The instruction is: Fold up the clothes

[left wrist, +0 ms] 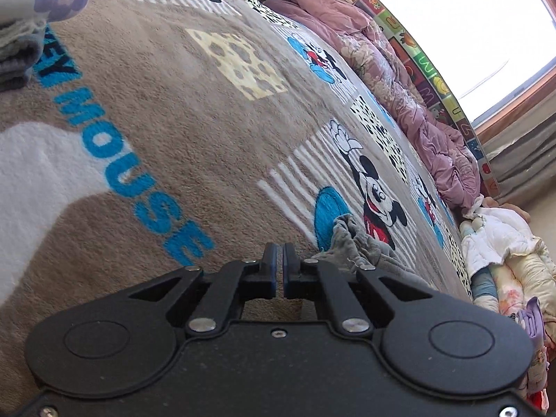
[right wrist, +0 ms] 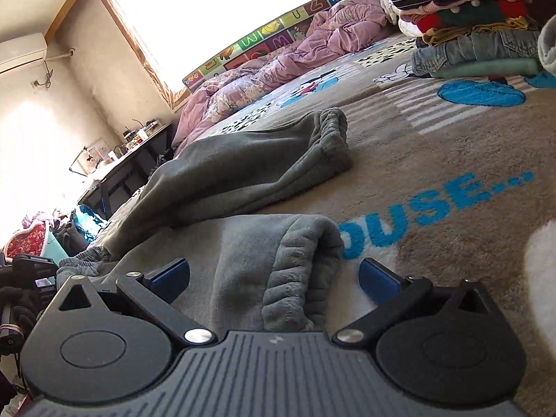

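Cartoon blanket (left wrist: 166, 132); bright window (right wrist: 208, 10)

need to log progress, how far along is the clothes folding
Done: a pile of folded clothes sits on the Mickey Mouse blanket. In hand: grey sweatpants lie spread out, one cuff between the open right claw; the left claw is shut, seemingly empty. Left: folding the sweatpants.

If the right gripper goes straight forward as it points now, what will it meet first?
Probably the near cuff of the grey pants, which lies between the open right gripper fingers. Depth is unclear.
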